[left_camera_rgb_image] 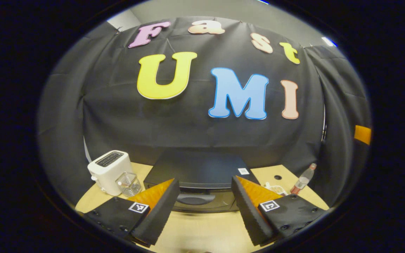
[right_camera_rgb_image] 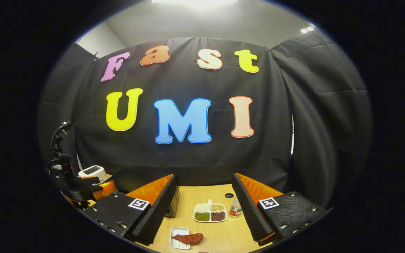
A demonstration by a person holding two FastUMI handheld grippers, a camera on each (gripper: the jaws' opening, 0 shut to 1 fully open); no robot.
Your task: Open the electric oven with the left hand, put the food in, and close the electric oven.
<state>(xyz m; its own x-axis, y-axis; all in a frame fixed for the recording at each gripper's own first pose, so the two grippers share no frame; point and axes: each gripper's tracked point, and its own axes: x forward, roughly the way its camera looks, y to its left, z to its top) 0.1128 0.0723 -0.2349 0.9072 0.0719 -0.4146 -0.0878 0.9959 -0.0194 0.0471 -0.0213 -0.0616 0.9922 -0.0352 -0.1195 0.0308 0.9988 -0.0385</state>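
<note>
Two grippers, both w/ jaws wide apart, holding nothing. Left gripper (left_camera_rgb_image: 202, 205) hangs above the wooden table (left_camera_rgb_image: 202, 232), facing the black electric oven (left_camera_rgb_image: 197, 175), which sits straight ahead betw. its fingers; oven door is shut, handle recess facing the camera. White toaster (left_camera_rgb_image: 109, 171) left of oven, clear glass cup (left_camera_rgb_image: 129, 183) touching its front. Bottle (left_camera_rgb_image: 303, 180) stands right of oven. In right gripper view, right gripper (right_camera_rgb_image: 206, 207) is over the table; food, a reddish-brown piece (right_camera_rgb_image: 189, 238), lies on a small white tray (right_camera_rgb_image: 179, 232) near the table's front edge. Divided dish of beans (right_camera_rgb_image: 210, 212) just behind it. Left gripper also seen far left there
</note>
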